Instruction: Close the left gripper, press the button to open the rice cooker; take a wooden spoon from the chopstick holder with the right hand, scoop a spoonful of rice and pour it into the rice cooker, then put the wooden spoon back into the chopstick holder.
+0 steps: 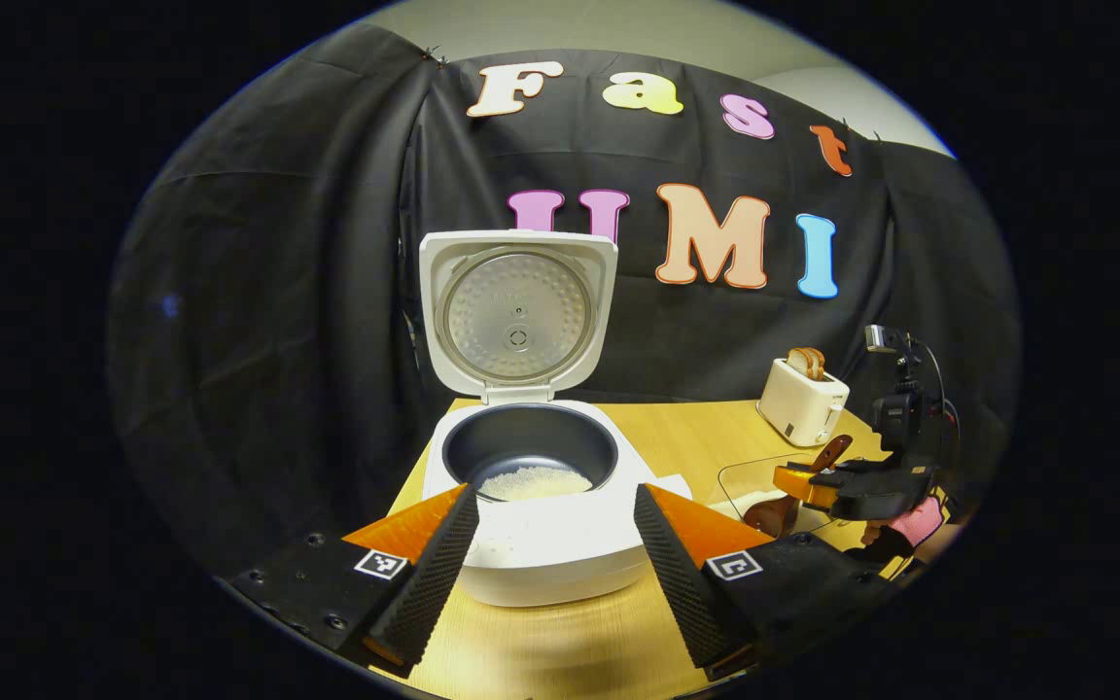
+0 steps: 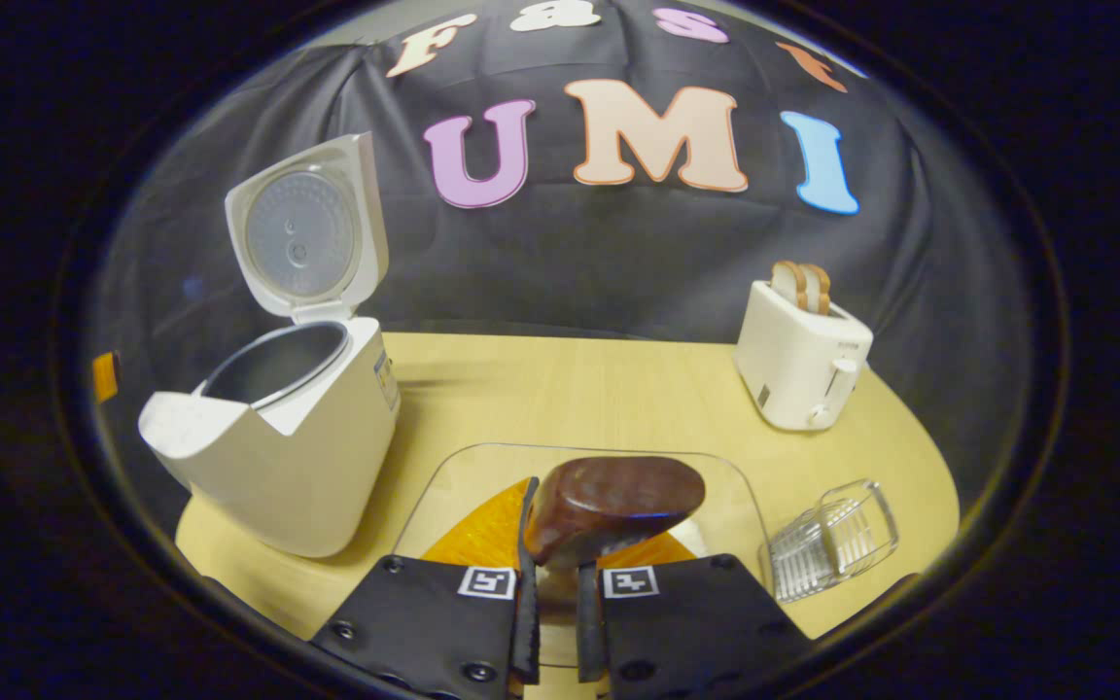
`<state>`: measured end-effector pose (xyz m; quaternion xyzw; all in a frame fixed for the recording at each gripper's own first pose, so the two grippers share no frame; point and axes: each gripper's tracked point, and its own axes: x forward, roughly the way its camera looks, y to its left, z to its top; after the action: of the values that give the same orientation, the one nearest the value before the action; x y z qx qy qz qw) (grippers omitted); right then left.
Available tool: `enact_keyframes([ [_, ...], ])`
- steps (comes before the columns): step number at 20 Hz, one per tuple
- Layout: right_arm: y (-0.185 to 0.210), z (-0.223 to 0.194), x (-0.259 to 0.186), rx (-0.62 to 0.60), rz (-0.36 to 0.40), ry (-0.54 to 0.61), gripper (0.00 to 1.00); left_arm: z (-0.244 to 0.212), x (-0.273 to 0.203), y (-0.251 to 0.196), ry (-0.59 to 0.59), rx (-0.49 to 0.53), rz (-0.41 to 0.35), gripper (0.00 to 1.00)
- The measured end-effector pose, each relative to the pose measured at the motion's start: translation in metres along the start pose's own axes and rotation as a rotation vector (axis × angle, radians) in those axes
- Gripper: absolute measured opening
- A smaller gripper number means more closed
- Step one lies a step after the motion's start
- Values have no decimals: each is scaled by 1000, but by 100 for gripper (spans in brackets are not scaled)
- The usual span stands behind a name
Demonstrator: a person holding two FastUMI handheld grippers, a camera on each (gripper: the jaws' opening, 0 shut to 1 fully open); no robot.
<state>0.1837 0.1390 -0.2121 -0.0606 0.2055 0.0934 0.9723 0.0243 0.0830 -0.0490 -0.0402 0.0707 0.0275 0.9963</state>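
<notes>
Rice cooker (image 1: 541, 506) sits on the wooden table (image 1: 560, 651) with its lid (image 1: 518, 316) standing upright at the back, inner pot exposed; a shallow layer of rice (image 1: 535, 482) covers part of the pot's bottom. Left gripper (image 1: 555, 559) hovers just in front of the cooker, fingers spread wide — one on either side of the cooker's front, nothing between them. In the left gripper view the right gripper (image 1: 798, 483) is off to the right of the cooker, held by a hand (image 1: 915, 523), over a clear glass dish (image 1: 764, 481), with the wooden spoon (image 1: 798, 486) in it, handle angled up and back. In the right gripper view the right gripper (image 2: 553, 603) has its fingers drawn narrow, both pressing on the spoon's handle; the wooden spoon (image 2: 613, 506) bowl sticks out forward, dark brown, back of the bowl facing the camera, so I cannot tell whether it carries any rice. It hangs over the glass dish (image 2: 482, 472), which lies on the table (image 2: 579, 389) between the rice cooker (image 2: 278, 457) at left and the toaster (image 2: 801, 365) at right. Toaster has bread slices (image 2: 801, 285) standing in its slots. A wire rack — likely the chopstick holder (image 2: 832, 540) — lies just right of the dish, near the table edge, well apart from the cooker.
</notes>
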Motion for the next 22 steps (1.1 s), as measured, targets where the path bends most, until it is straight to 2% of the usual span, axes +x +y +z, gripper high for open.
enact_keyframes([
  [6,12,-3,-1,288,60,60,19,-1,-3,7,-2,-4,-7,95],
  [10,4,-4,-3,391,51,75,19,-4,-4,9,0,-14,-13,95],
  [12,-5,-5,-3,487,50,84,19,-6,-4,10,3,-18,-16,95],
  [18,-37,4,-6,850,102,46,19,-6,-2,8,3,-20,-29,95],
  [22,-49,22,-12,972,136,-10,19,-2,0,2,0,-8,-43,95],
])
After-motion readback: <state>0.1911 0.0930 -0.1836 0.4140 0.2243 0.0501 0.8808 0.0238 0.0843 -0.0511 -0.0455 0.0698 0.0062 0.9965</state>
